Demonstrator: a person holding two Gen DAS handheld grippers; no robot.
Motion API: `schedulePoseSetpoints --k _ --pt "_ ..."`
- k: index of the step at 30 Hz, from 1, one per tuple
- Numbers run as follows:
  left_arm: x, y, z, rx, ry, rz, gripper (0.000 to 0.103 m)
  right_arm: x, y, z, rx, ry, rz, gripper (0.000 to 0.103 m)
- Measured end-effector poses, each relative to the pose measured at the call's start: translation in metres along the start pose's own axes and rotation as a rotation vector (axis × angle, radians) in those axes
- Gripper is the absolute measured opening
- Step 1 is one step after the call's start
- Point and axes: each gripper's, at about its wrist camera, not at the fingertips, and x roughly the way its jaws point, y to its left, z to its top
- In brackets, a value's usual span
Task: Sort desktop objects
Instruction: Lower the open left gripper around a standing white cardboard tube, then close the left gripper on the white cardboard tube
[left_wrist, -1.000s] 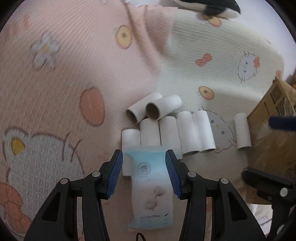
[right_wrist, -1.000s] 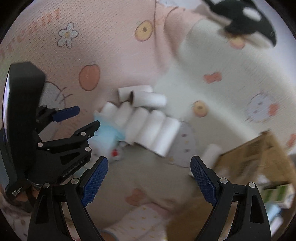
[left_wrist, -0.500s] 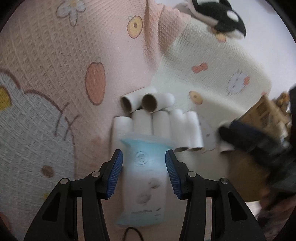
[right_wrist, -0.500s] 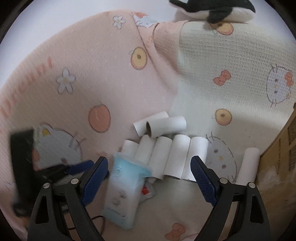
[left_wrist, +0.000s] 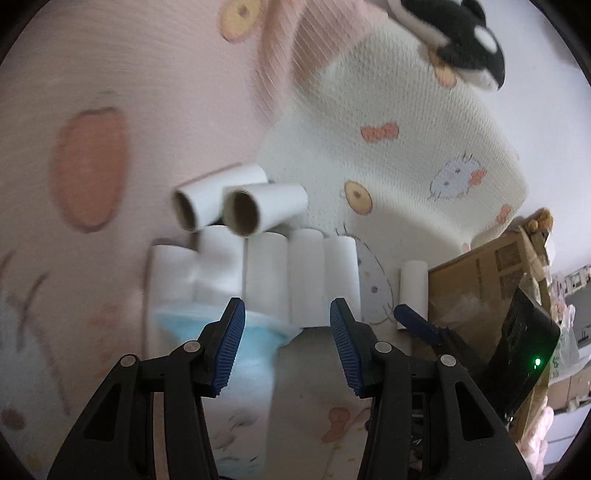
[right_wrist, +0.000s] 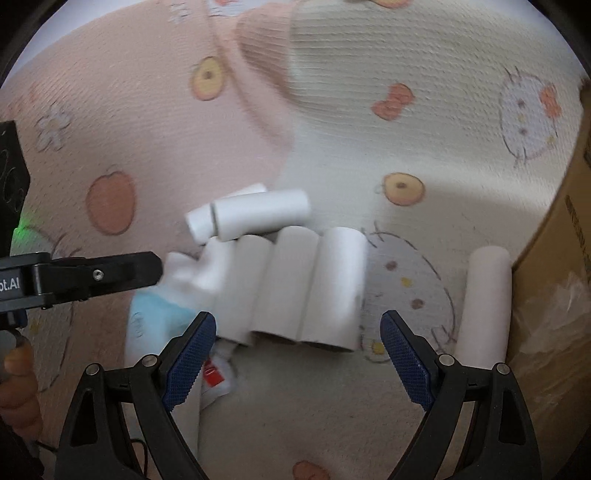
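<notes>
On the pink and cream cartoon-print blanket (right_wrist: 424, 48), white cardboard tubes (right_wrist: 303, 284) are lying mostly rowed beside a pale blue tissue pack (left_wrist: 255, 354); both the left gripper (left_wrist: 286, 345) and right gripper (right_wrist: 297, 363) are hovering, jaws apart and empty (one lone tube (right_wrist: 484, 302) is waiting by the brown cardboard box (right_wrist: 554, 258)), so sorting looks unfinished

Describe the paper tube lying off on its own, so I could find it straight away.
Start at the cardboard box on the right edge of the blanket. Right beside its wall lies the lone tube, a white cardboard roll. A bare gap with a cartoon cat print separates it from the row of tubes packed side by side.
</notes>
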Motion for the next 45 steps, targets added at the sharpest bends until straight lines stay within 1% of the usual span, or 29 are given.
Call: schedulePoseSetpoints --k 2,4,6,7,8,9,10,11,12,16,18,20,22,23,25,28,30,31,32,34,41,44,45 --pt "0.011 -0.008 0.004 0.011 0.029 -0.007 0.052 0.006 -0.007 -0.002 0.027 0.012 0.005 0.089" --pt "0.021 -0.019 0.007 0.032 0.044 -0.028 0.052 0.013 -0.015 -0.005 0.059 0.032 -0.009 0.083" --pt "0.032 -0.030 0.010 0.057 0.071 -0.034 0.052 0.016 -0.023 -0.008 0.081 0.040 -0.036 0.064" --pt "0.037 -0.034 0.010 0.064 0.083 -0.034 0.052 0.019 -0.028 -0.009 0.097 0.046 -0.039 0.061" --pt "0.043 -0.039 0.011 0.073 0.094 -0.038 0.052 0.023 -0.033 -0.011 0.116 0.058 -0.041 0.054" --pt "0.049 -0.043 0.013 0.080 0.108 -0.044 0.052 0.026 -0.037 -0.014 0.132 0.068 -0.032 0.054" --pt "0.054 -0.045 0.014 0.084 0.118 -0.048 0.052 0.028 -0.041 -0.016 0.163 0.067 0.002 0.054" --pt "0.062 -0.048 0.016 0.084 0.139 -0.056 0.051 0.029 -0.043 -0.017 0.183 0.069 0.017 0.054" --pt "0.068 -0.049 0.016 0.079 0.153 -0.057 0.050 0.030 -0.044 -0.018 0.185 0.065 0.028 0.054" --pt "0.093 -0.053 0.018 0.051 0.203 -0.048 0.048 0.030 -0.042 -0.021 0.160 0.048 0.034 0.054" --pt "0.102 -0.053 0.020 0.038 0.220 -0.026 0.048 0.032 -0.045 -0.023 0.178 0.054 0.055 0.054" --pt "0.106 -0.057 0.021 0.041 0.225 -0.033 0.048 0.034 -0.048 -0.024 0.202 0.057 0.074 0.054" --pt "0.110 -0.061 0.021 0.053 0.247 -0.022 0.048 0.033 -0.050 -0.025 0.216 0.054 0.087 0.054" --pt "0.115 -0.065 0.021 0.066 0.274 -0.015 0.048 0.033 -0.049 -0.024 0.215 0.054 0.091 0.050" --pt "0.122 -0.069 0.020 0.066 0.309 -0.001 0.049 0.032 -0.048 -0.024 0.203 0.047 0.104 0.047" --pt "0.129 -0.073 0.020 0.069 0.316 0.030 0.049 0.032 -0.048 -0.024 0.203 0.050 0.104 0.047" --pt "0.130 -0.075 0.021 0.062 0.304 0.031 0.049 0.033 -0.048 -0.025 0.211 0.060 0.114 0.047" --pt "0.131 -0.075 0.021 0.056 0.302 0.031 0.046 0.033 -0.048 -0.025 0.213 0.063 0.116 0.047" --pt "0.131 -0.075 0.021 0.051 0.299 0.035 0.040 0.033 -0.048 -0.025 0.214 0.066 0.117 0.047" --pt "0.131 -0.073 0.020 0.036 0.292 0.021 0.040 0.033 -0.048 -0.025 0.219 0.070 0.126 0.047" --pt "0.117 -0.070 0.009 0.060 0.255 -0.032 0.039 0.033 -0.047 -0.026 0.232 0.085 0.154 0.047" --pt "0.113 -0.064 0.005 0.056 0.241 -0.040 0.037 0.033 -0.046 -0.027 0.241 0.094 0.171 0.047" --pt "0.112 -0.063 0.004 0.054 0.239 -0.048 0.033 0.033 -0.046 -0.027 0.243 0.099 0.173 0.047"
